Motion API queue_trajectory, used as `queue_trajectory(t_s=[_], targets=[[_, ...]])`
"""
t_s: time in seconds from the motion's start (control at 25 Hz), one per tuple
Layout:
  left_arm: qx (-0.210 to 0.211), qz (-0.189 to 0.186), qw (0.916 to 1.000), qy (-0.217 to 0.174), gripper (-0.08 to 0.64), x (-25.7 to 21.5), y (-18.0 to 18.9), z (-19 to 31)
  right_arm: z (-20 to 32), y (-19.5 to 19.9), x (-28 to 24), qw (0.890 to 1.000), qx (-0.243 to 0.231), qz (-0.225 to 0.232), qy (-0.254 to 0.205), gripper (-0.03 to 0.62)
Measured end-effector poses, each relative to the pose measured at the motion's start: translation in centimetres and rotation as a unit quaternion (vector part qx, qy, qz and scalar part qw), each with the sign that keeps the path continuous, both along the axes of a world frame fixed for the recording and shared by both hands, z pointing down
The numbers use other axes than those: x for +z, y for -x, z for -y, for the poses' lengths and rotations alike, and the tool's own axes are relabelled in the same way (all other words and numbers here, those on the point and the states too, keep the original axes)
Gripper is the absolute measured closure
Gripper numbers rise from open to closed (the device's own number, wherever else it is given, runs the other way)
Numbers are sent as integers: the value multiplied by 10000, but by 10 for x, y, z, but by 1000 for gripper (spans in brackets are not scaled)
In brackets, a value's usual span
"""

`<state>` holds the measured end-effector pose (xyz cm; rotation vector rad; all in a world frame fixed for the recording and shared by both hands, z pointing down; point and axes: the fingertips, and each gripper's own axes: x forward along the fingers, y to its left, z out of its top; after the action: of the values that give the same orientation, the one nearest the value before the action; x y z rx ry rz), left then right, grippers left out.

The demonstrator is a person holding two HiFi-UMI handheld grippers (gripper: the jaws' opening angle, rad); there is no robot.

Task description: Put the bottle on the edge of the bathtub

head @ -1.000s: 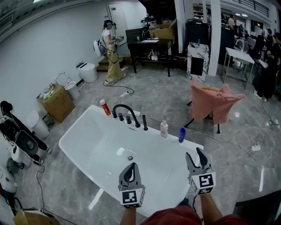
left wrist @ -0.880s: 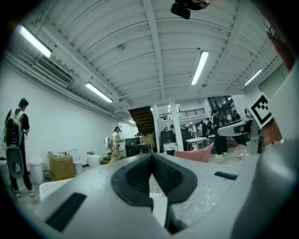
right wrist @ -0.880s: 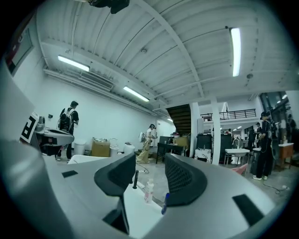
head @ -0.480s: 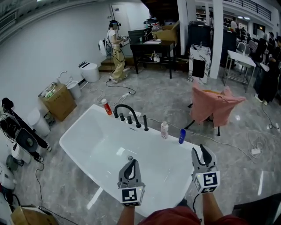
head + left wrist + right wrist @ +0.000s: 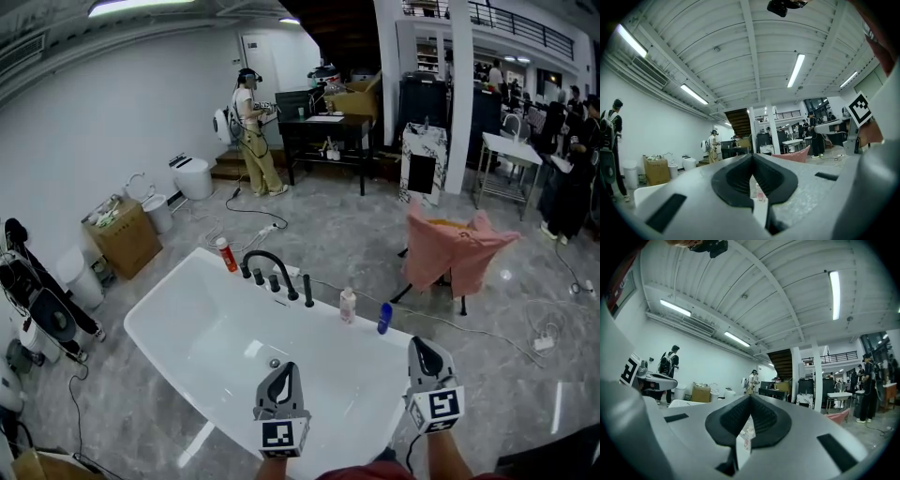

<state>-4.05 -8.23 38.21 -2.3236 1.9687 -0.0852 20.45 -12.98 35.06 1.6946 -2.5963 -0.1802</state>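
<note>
both tools are held level at the near side of the white oval bathtub [image 5: 178, 291], and nothing is carried by either. the left gripper [image 5: 285, 373] is seen with its jaws pressed together and nothing between them. the jaws of the right gripper [image 5: 418, 345] have just been closing and are brought fully together, likewise on nothing.

the pale plastic bottle [image 5: 348, 306] is found upright on the far rim, its long axis vertical. a blue plastic bottle [image 5: 384, 318] is stood just beside it to the right, and a red plastic bottle [image 5: 226, 254] well apart, beyond the black arched faucet [image 5: 281, 267]. the pale plastic bottle lies ahead of both grippers, across the basin, to the right of the left gripper and to the left of the right gripper. the right gripper is judged the nearer.

since the bottles are already stood on the edge, the placing is judged done.
</note>
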Motion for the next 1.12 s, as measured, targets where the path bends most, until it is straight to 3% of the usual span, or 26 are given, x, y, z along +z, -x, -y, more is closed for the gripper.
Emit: queue_trajectory(t_s=[0.2, 1.12], targets=[[63, 22, 9999, -150, 555, -9, -3, 3, 2, -3, 1, 10000, 63, -21, 1, 594], [-15, 14, 10000, -64, 555, 3, 0, 16, 17, -2, 17, 9997, 107, -122, 188, 594]])
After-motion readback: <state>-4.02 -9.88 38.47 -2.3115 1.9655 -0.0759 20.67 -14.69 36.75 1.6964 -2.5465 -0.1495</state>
